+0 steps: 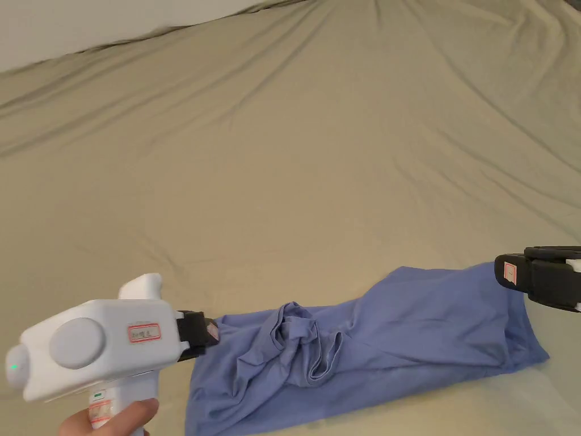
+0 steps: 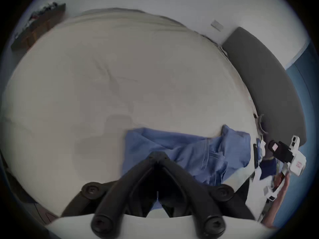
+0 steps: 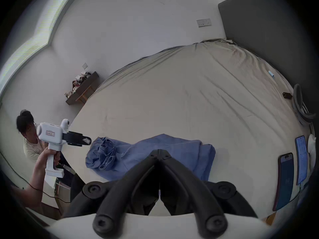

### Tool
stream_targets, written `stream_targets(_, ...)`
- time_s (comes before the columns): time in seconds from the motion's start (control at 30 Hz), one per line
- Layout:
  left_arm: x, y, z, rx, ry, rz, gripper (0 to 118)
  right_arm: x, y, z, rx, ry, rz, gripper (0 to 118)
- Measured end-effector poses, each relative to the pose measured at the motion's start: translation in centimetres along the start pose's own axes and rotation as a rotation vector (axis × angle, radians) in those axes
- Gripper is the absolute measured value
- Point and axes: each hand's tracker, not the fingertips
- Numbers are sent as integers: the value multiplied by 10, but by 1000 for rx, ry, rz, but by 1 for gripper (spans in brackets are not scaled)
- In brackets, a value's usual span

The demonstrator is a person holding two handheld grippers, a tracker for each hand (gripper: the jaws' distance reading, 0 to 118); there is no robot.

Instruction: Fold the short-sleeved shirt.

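The blue short-sleeved shirt point(image 1: 397, 329) lies on the beige bed sheet point(image 1: 283, 170) as a long strip running left to right, with its collar bunched near the left end. My left gripper point(image 1: 211, 331) hovers at the strip's left end, jaws together with no cloth between them; in its own view the tips point(image 2: 158, 154) meet above the shirt point(image 2: 198, 149). My right gripper point(image 1: 499, 272) is at the upper right corner of the strip. Its jaws point(image 3: 159, 150) are also together, with the shirt point(image 3: 172, 149) lying beyond them. From the right gripper view, the left gripper point(image 3: 87, 140) sits just short of the shirt's edge.
Two phones point(image 3: 284, 180) lie near the bed's right edge by a dark headboard point(image 3: 267, 35). A small blue item point(image 3: 271, 73) and a small brown one point(image 3: 287, 95) rest on the far sheet. A wooden shelf point(image 3: 82, 91) hangs on the wall.
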Motion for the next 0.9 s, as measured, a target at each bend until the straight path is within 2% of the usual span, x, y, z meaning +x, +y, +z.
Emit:
stream_targets(0.03,3,4,-21,-39,-17,-37,0,-1,0,-1,-3,-4,4,2)
stream_targets(0.1,31,-3,-53,-101,113,-118,0,0,1,-3,-11,-6,7,2)
stream_targets(0.17,65,-11,-74,-111,201,-269,0,0,1,-5,-21,-15,8,2)
stream_targets(0.2,86,-18,-76,-104,245,-347,0,1,1,-6,-28,-21,8,2)
stream_targets(0.23,111,-23,-75,-72,340,-494,0,2,1,-6,-33,-29,11,2)
stream_targets(0.33,165,-48,-76,-54,443,-767,0,5,2,-11,-41,-30,4,2)
stream_targets(0.37,177,-53,-82,-56,467,-815,0,5,2,-13,-41,-30,3,2)
stream_targets(0.43,192,-60,-87,-46,406,-860,0,4,4,-16,-39,-30,2,2)
stream_targets(0.47,198,-60,-89,-54,398,-842,0,4,4,-15,-35,-26,-1,2)
stream_targets(0.53,201,-53,-82,-66,278,-798,0,3,6,-14,-27,-14,-9,2)
stream_targets(0.67,175,-36,-44,-82,49,-595,0,1,10,-8,-14,-11,-5,2)
stream_targets(0.77,121,-20,1,-61,-244,-335,0,-2,12,-6,-16,-12,6,2)
stream_targets(0.83,66,-10,16,-77,-534,-126,4,-6,13,-5,-18,-10,12,2)
stream_targets(0.87,37,-10,19,-81,-663,-41,20,-8,13,-6,-20,-6,13,2)
stream_targets(0.9,7,-11,18,-104,-723,6,67,-11,12,-7,-23,0,14,2)
